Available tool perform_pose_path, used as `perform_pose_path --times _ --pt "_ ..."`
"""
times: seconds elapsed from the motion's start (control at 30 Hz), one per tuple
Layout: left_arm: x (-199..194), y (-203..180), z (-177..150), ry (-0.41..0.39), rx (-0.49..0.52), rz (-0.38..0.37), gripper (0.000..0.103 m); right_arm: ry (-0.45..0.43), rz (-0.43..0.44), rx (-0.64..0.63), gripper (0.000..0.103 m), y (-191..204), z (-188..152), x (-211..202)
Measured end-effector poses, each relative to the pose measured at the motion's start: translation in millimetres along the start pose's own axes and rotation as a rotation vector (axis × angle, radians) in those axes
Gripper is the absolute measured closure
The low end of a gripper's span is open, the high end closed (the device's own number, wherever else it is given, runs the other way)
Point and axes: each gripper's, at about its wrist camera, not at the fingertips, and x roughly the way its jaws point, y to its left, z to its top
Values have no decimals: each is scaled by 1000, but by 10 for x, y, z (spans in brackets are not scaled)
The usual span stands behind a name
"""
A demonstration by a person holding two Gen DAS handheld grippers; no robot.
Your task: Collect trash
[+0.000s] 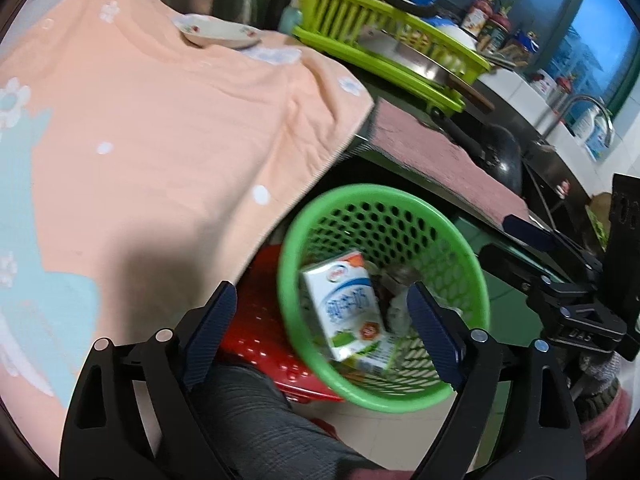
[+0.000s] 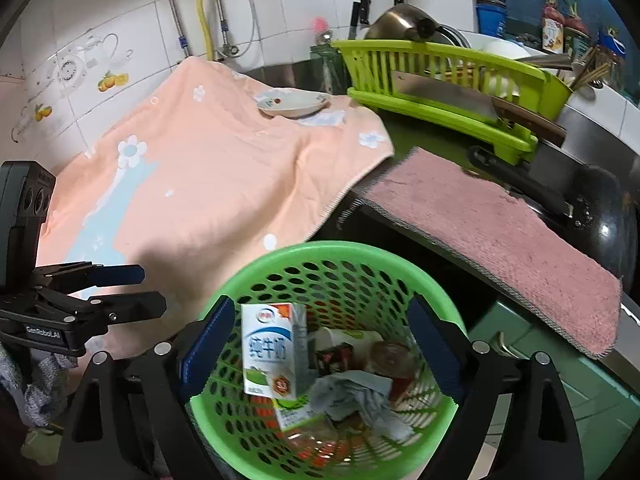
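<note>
The right gripper (image 2: 322, 344) is held with jaws spread wide, nothing pressed between the pads; below it a white and green milk carton (image 2: 274, 350), printed 纯牛奶, is seen inside the green perforated basket (image 2: 360, 256) among crumpled paper (image 2: 356, 396) and what may be a jar, blurred; the left gripper (image 1: 322, 330) is likewise released and empty, its body marked "GenRobot.AI"; a peach flowered towel (image 2: 224, 168) is spread on the counter beside the basket, a shallow dish (image 2: 294, 103) resting on it.

Basket (image 2: 320, 264) btm trash blurred, carton (image 2: 274, 350) partly hides it.
</note>
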Motion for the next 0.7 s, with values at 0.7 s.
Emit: perform_pose_path --times 0.7 --pt "-733 639 22 -240 -51 283 9 -87 55 -32 10 571 284 94"
